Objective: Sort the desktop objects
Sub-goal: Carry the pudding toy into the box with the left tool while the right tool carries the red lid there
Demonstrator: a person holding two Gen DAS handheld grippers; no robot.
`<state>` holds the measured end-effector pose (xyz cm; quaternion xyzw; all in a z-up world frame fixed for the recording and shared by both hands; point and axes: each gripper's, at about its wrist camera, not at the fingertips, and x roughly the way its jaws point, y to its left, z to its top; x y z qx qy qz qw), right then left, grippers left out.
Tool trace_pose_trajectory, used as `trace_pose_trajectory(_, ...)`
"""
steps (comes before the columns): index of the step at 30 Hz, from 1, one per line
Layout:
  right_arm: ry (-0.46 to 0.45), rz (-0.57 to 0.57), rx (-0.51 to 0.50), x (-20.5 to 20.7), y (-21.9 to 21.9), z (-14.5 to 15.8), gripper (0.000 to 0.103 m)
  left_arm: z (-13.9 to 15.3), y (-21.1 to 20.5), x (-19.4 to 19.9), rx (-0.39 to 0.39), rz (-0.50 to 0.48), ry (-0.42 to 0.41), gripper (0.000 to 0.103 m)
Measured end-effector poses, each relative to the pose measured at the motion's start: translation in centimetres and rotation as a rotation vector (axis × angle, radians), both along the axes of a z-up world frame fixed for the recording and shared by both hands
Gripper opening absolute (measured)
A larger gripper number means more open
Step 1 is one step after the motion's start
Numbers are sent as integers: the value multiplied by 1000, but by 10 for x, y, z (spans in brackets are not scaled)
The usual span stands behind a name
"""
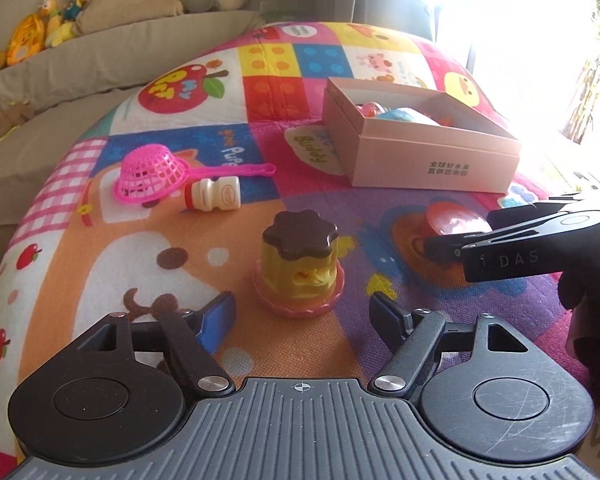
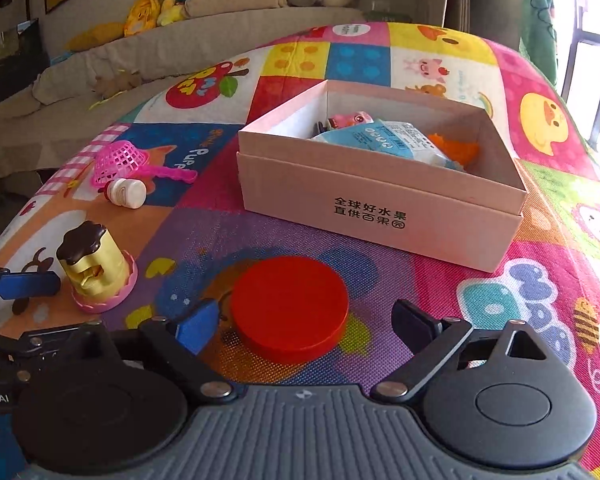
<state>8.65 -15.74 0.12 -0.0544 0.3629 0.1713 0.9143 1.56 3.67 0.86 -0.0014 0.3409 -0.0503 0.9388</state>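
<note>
A yellow toy pudding with a brown top [image 1: 300,264] stands on a pink base just ahead of my open left gripper [image 1: 302,312]; it also shows in the right wrist view [image 2: 94,266]. A red round disc [image 2: 290,306] lies flat between the fingers of my open right gripper [image 2: 306,326], not held; in the left wrist view the disc [image 1: 454,220] is partly hidden by the right gripper. A pink toy strainer [image 1: 152,174] and a small white bottle [image 1: 214,194] lie further left. A pink cardboard box [image 2: 380,208] holds several items.
Everything sits on a colourful patchwork play mat [image 2: 540,280]. A grey sofa [image 1: 80,60] with plush toys and cushions stands behind. A bright window is at the right. The mat curves down toward its edges.
</note>
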Motion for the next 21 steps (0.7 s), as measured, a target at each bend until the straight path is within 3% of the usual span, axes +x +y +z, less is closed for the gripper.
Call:
trace_pose_trajectory(5, 19, -2, -7, -6, -5, 7, 64, 0, -7, 18, 42, -1, -5, 76)
trace_pose_trajectory(7, 29, -10, 10, -13, -14, 12, 64, -2, -9, 23, 58, -2, 5, 65)
trace_pose_trajectory(11, 10, -3, 27, -33, -35, 31, 64, 5, -13, 21, 77, -21, -7, 61)
trace_pose_trajectory(16, -121, -21, 85, -57, -71, 89, 64, 58, -27, 29, 59, -95, -148, 61)
trace_pose_trajectory(21, -224, -99, 178, -57, -98, 132, 64, 114, -61, 70, 17, -181, -300, 61)
